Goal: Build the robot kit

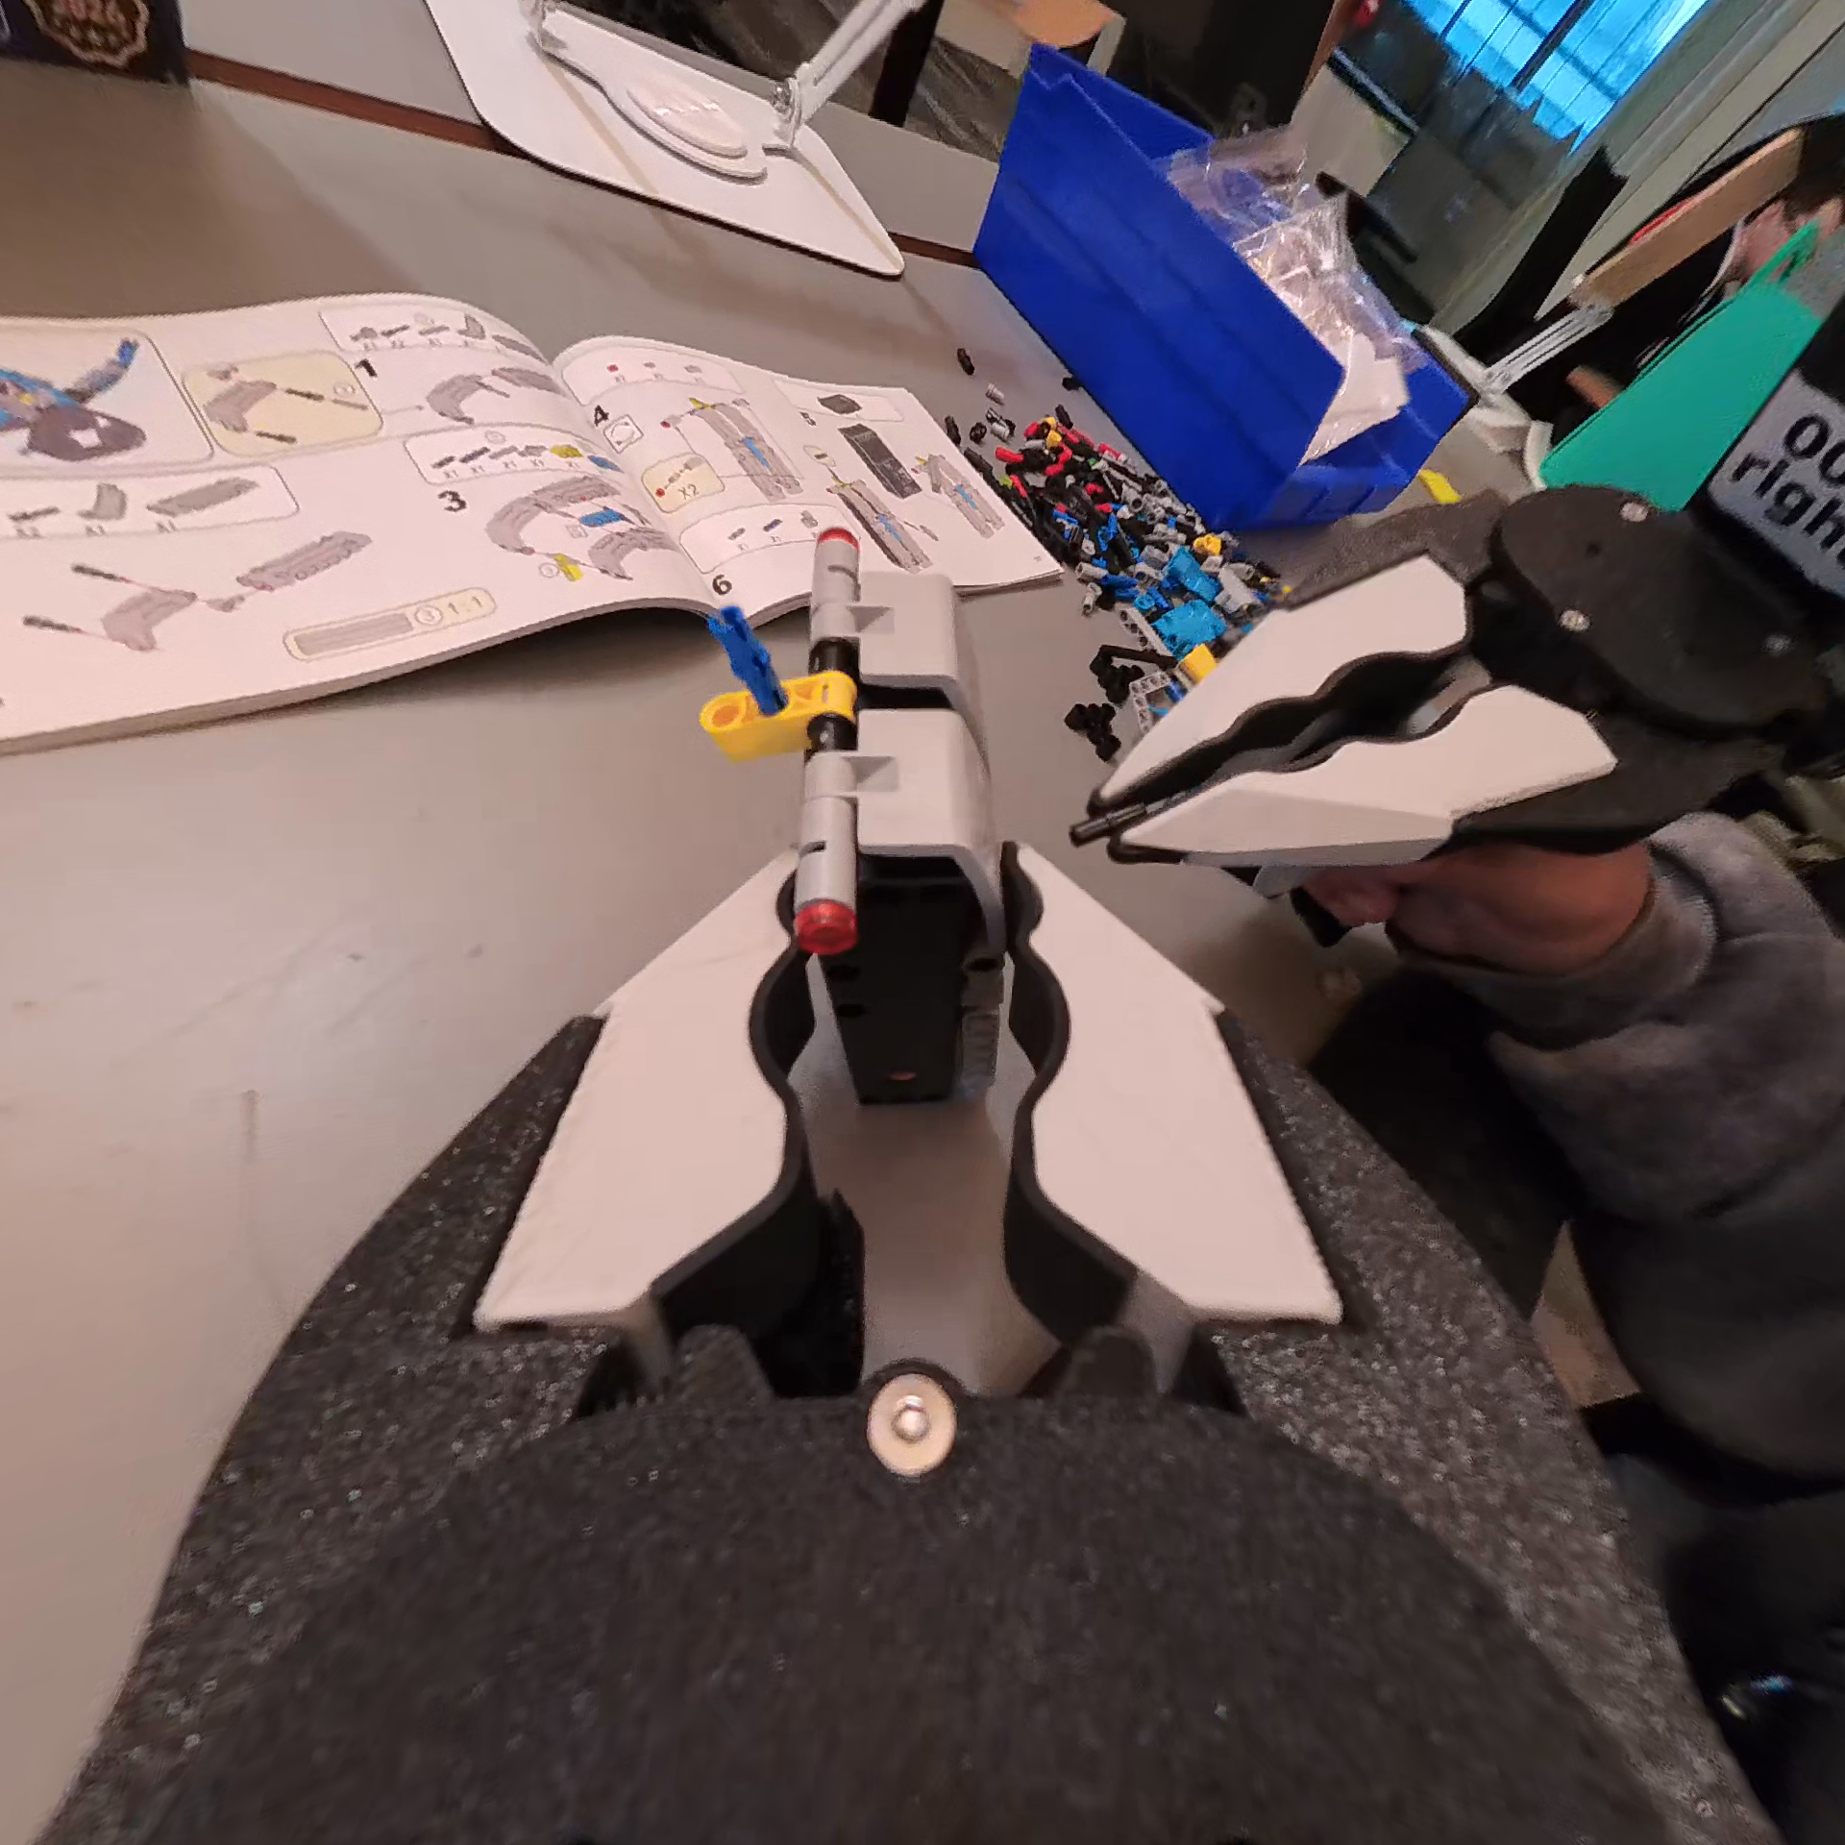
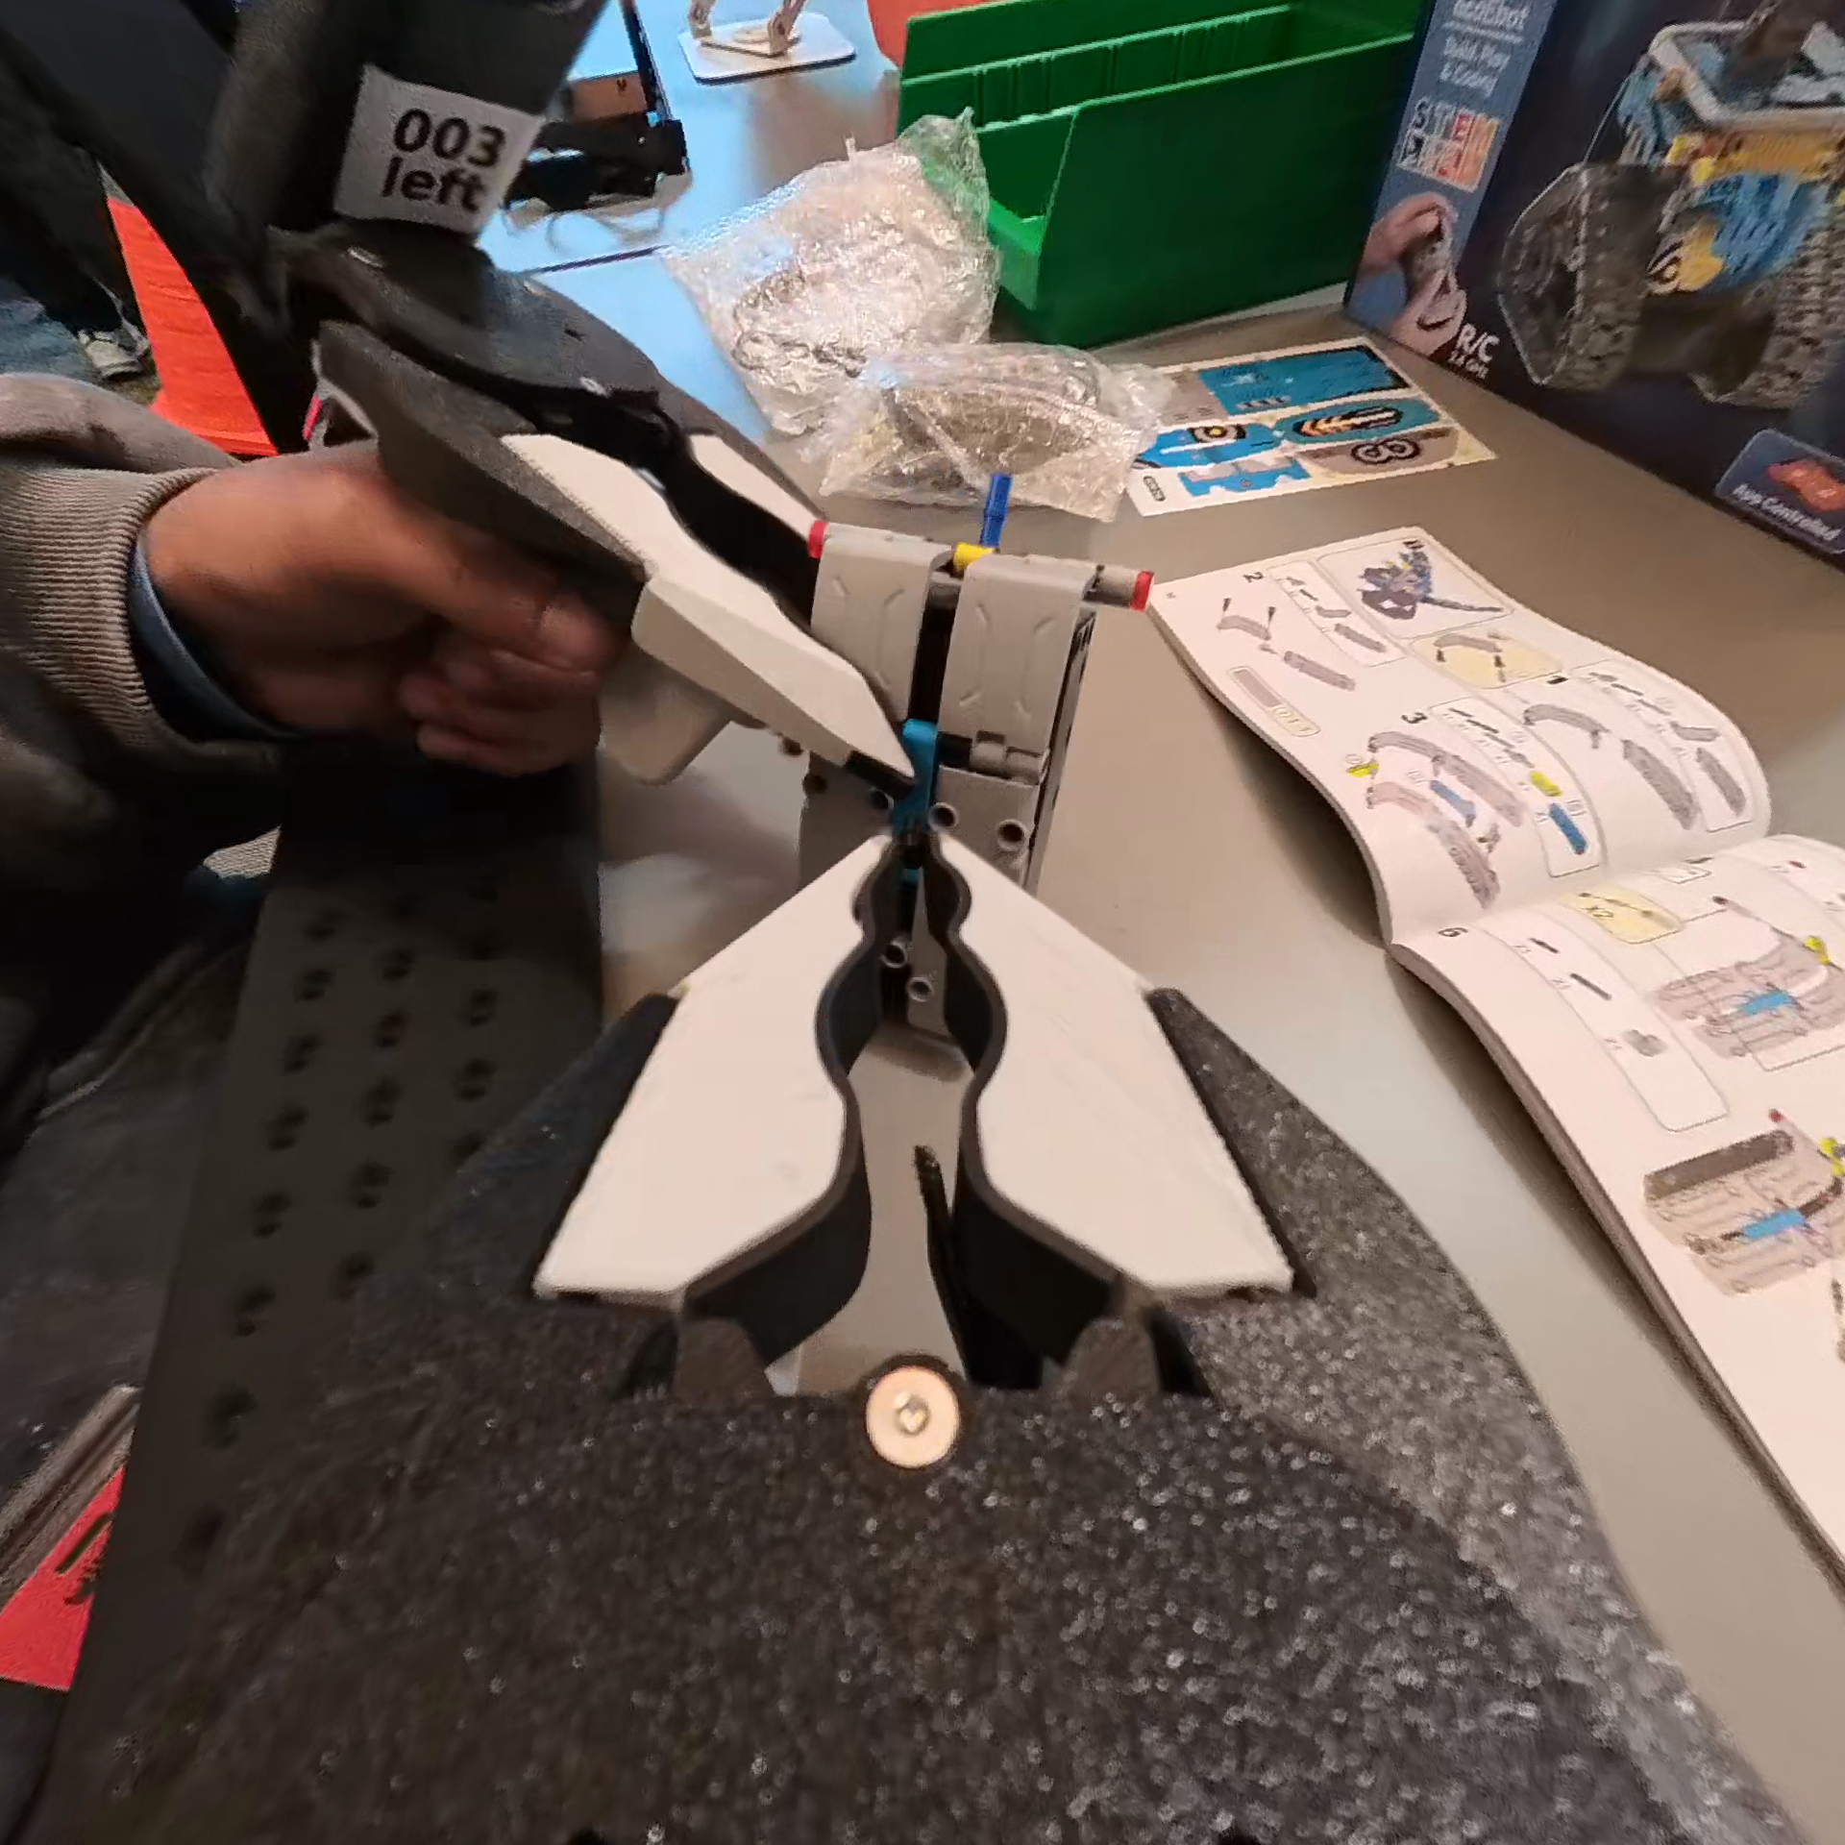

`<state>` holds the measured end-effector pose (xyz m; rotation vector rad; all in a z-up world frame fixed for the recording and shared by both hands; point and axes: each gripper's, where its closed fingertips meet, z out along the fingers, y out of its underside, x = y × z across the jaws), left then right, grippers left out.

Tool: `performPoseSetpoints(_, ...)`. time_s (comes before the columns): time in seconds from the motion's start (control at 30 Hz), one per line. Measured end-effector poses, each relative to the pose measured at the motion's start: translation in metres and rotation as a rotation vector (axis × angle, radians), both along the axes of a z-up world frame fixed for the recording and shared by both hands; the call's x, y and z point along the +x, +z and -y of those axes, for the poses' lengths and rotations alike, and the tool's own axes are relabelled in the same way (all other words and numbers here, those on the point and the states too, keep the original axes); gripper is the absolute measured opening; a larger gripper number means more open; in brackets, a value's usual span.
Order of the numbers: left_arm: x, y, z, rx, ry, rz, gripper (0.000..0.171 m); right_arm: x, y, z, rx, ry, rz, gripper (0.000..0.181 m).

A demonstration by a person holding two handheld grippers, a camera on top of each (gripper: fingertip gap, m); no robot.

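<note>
Left wrist view shows the left gripper (image 1: 904, 899) clamped on a grey-and-black brick assembly (image 1: 914, 799), its two fingers pressed against the black lower block while the grey panels, a grey axle with red end caps (image 1: 831, 739), a yellow connector (image 1: 774, 711) and a blue pin (image 1: 744, 659) stand out beyond the tips, above the grey table (image 1: 300, 948). The right gripper (image 1: 1108, 824) sits just beside the assembly on its right, tongs pressed together on a thin black pin (image 1: 1098, 827) that pokes out of the tips. Right wrist view confirms this: the right gripper (image 2: 911, 849) has its tips closed at a light-blue connector (image 2: 917, 774) on the assembly's face; whether the tips touch that connector cannot be told. Judged from its build, the assembly is light, rigid plastic with smooth, rather slippery faces; the press-fit pins and the protruding axle would likely shift or pop loose under side load, so the solid black block, where it is already held, is the safer purchase. The black pin is tiny and easily dropped. Room is limited: the open instruction booklet (image 1: 399, 499) lies just beyond the assembly, a pile of loose small parts (image 1: 1128, 529) and a blue bin (image 1: 1148, 300) lie to the right, and the table edge runs beneath the right-hand sleeve. Open table lies to the left.
</note>
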<state>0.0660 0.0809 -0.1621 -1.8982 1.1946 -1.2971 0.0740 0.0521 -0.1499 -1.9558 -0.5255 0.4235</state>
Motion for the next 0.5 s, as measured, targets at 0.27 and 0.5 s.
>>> performPoseSetpoints(0.27, -0.002, -0.004, -0.009, -0.161, 0.007, 0.030, 0.034, 0.015, -0.016, -0.004, -0.058, -0.051, 0.048, 0.003)
performPoseSetpoints(0.5, -0.003, -0.004, -0.011, -0.155, 0.019, 0.040, 0.034, 0.068, -0.038, -0.007, -0.181, -0.248, 0.045, 0.003)
